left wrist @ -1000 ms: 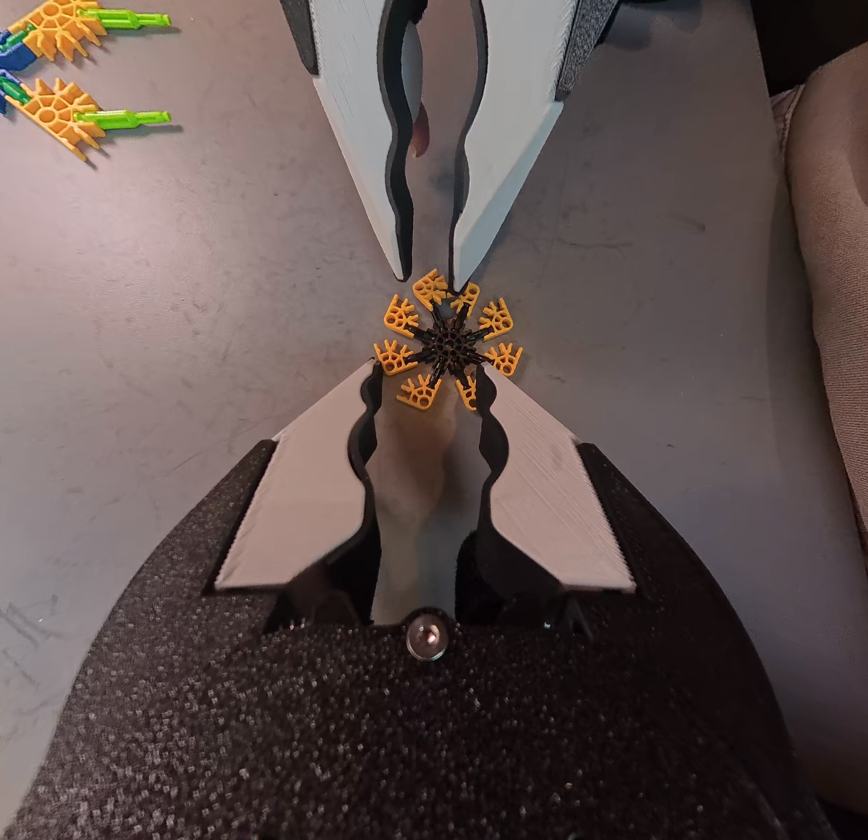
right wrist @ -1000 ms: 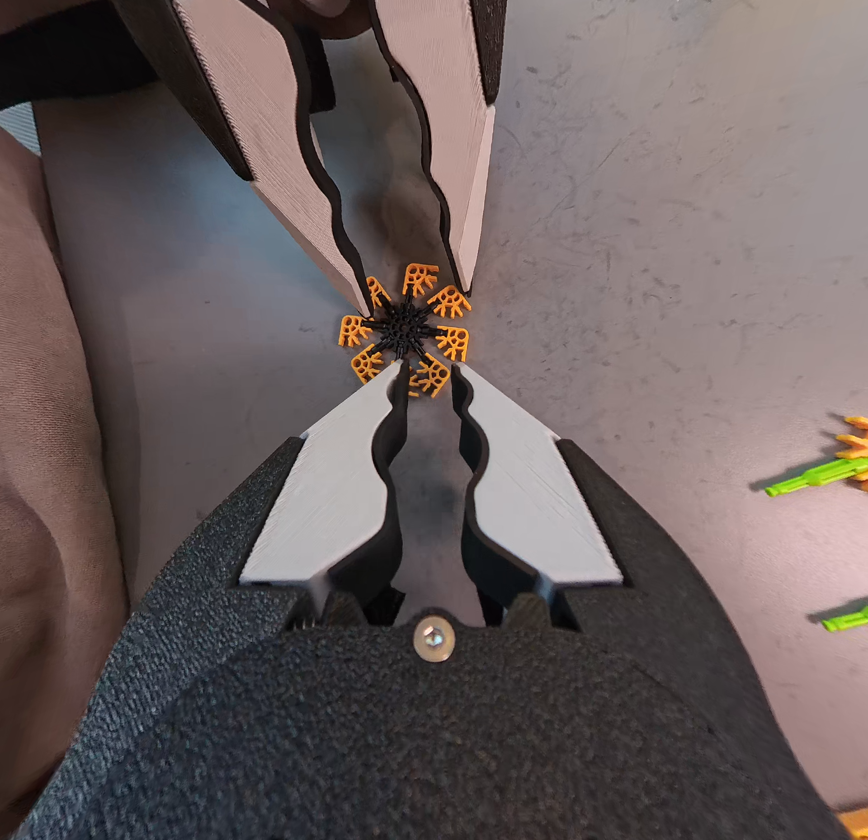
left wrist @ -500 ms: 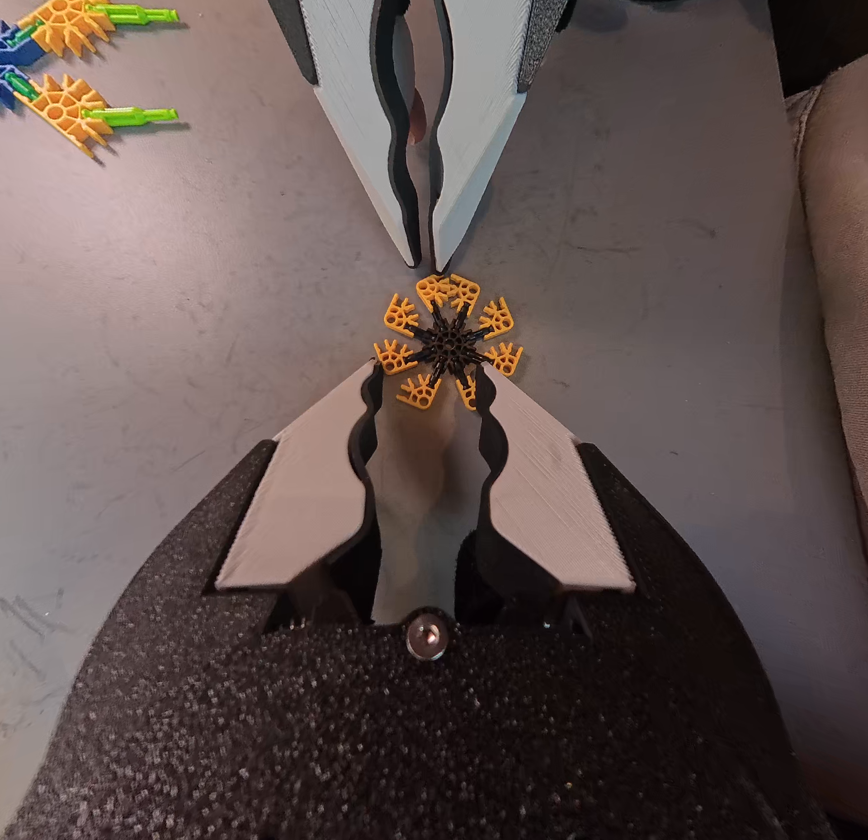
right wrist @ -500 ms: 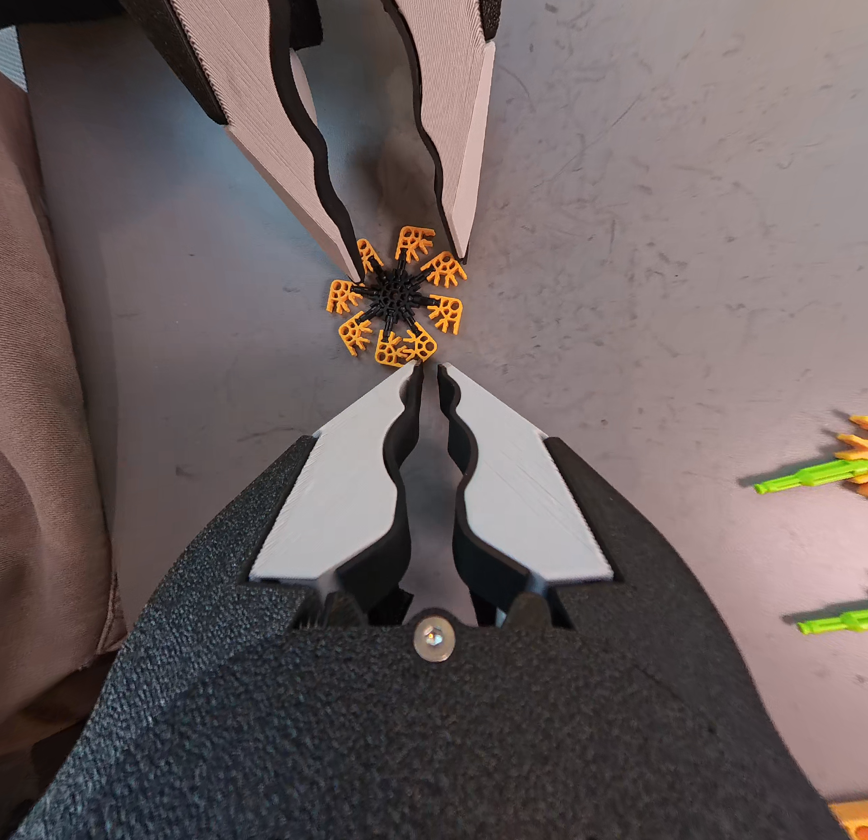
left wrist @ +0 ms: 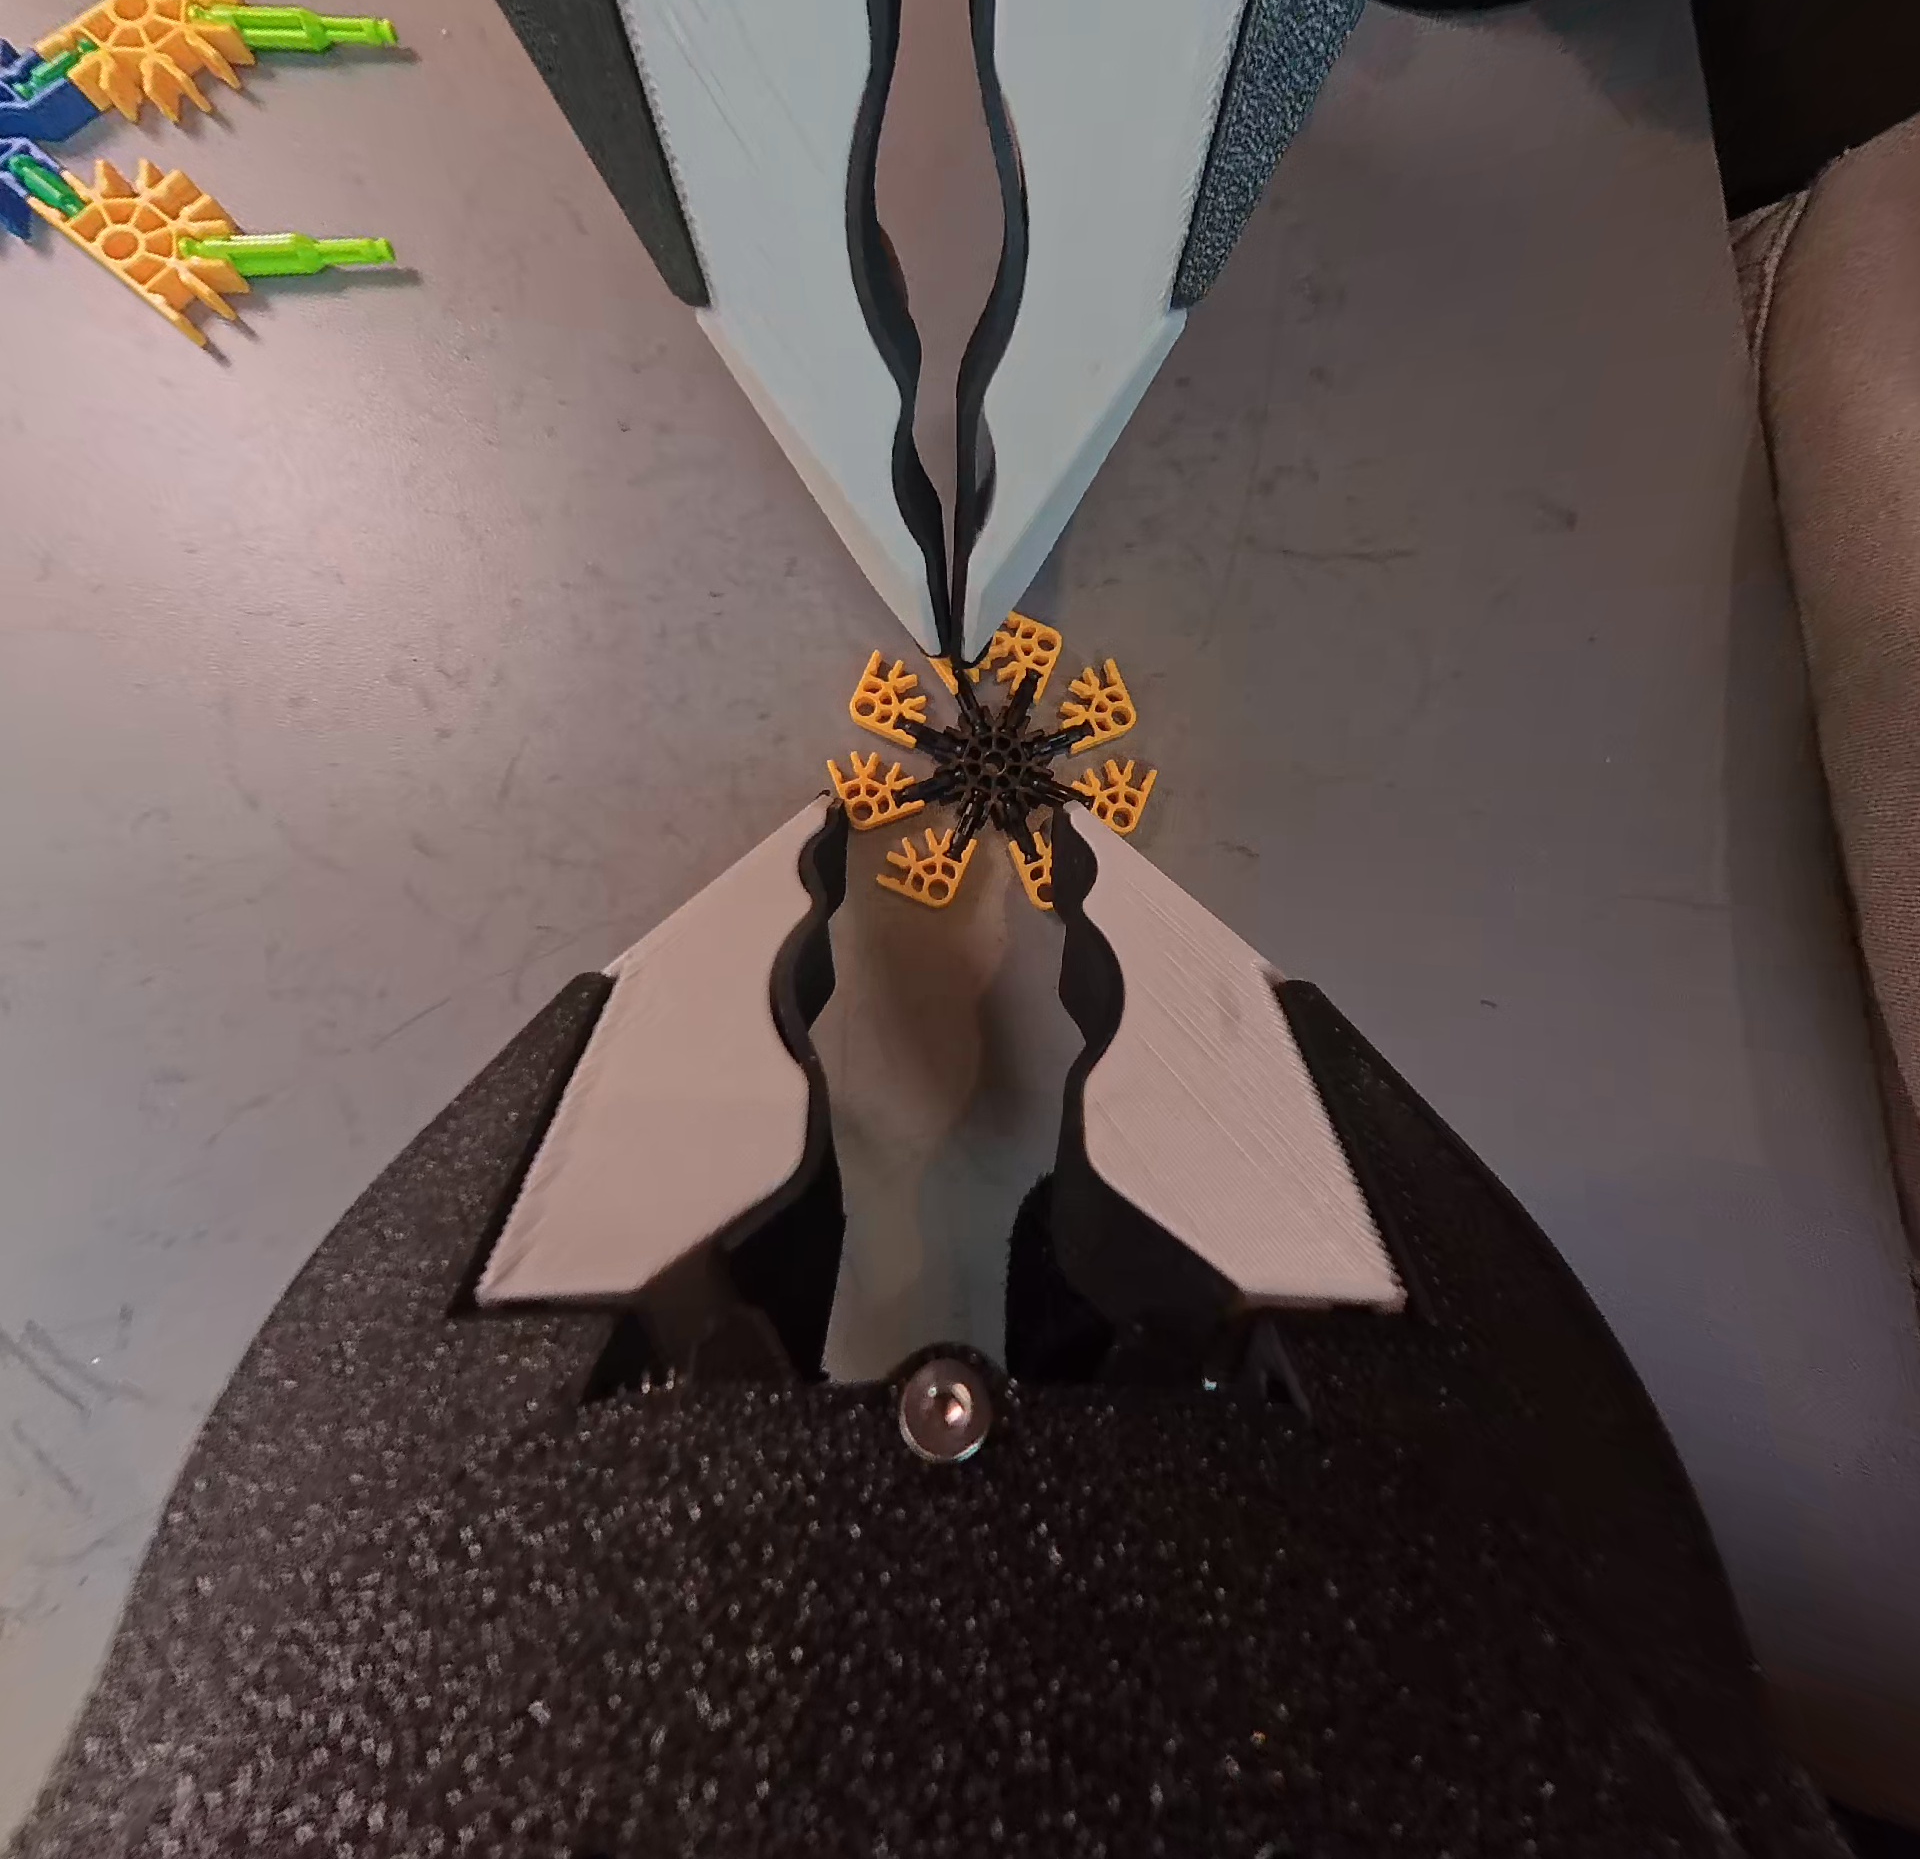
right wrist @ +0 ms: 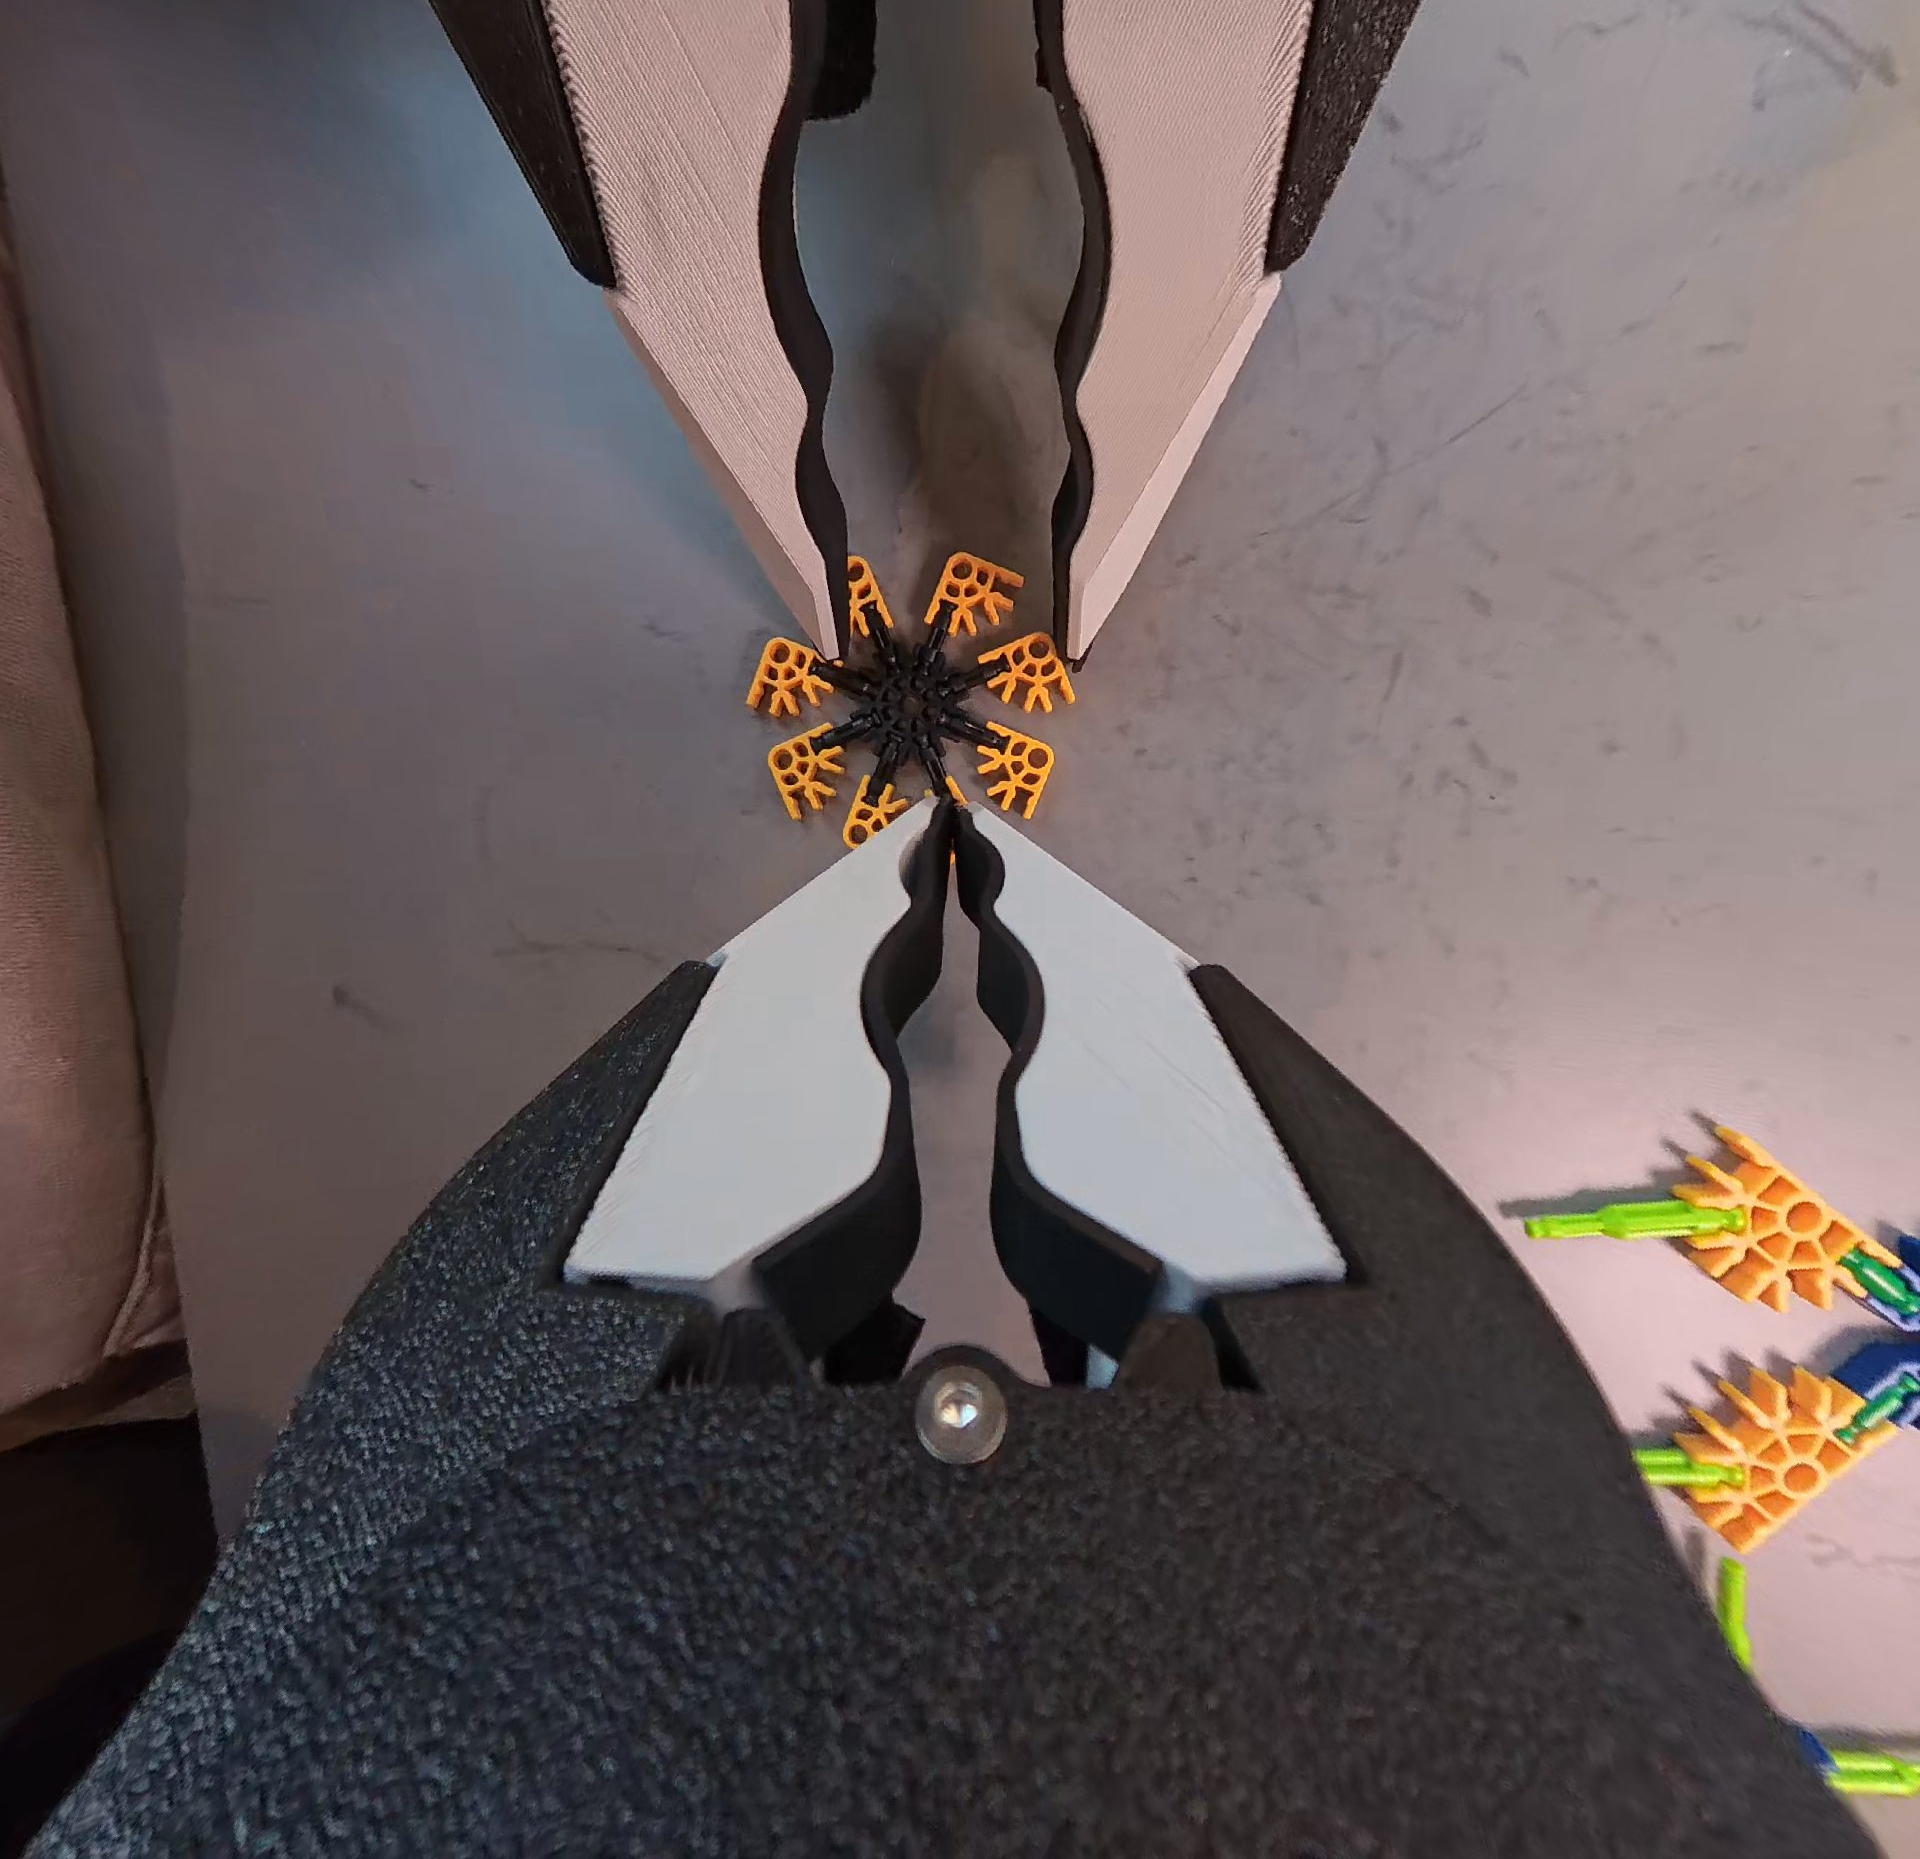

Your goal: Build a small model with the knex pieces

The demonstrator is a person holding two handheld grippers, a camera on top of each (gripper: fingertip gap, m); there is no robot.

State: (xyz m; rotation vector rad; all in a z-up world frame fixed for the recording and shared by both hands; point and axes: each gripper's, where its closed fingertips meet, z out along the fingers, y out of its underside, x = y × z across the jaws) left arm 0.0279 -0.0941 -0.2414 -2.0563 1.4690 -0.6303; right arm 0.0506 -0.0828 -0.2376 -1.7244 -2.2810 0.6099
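A flat star (left wrist: 992, 765) with a black hub, black spokes and orange connectors at the spoke ends lies on the grey table (left wrist: 416, 666). It also shows in the right wrist view (right wrist: 912, 708). My left gripper (left wrist: 951, 817) is open. Its fingertips (left wrist: 826, 812) straddle the star's near side with two orange connectors between them, and the pads do not press on these. The right wrist view shows it too (right wrist: 954, 656). My right gripper (right wrist: 951, 812) is shut. Its closed tips lie over one orange connector (left wrist: 940, 675) on the opposite side and hide most of it.
Two orange fan-shaped connectors with green rods and blue pieces (left wrist: 145, 240) lie at the far left, and show again in the right wrist view (right wrist: 1766, 1238). Loose green rods (right wrist: 1730, 1627) lie near them. Beige cloth (left wrist: 1849, 666) borders the table. The tips of both grippers are at nearly the same place.
My right gripper's fingers closed from a small gap astride an orange connector, nudging it against its neighbour. The shut tips then moved onto it. My left gripper stayed open and still.
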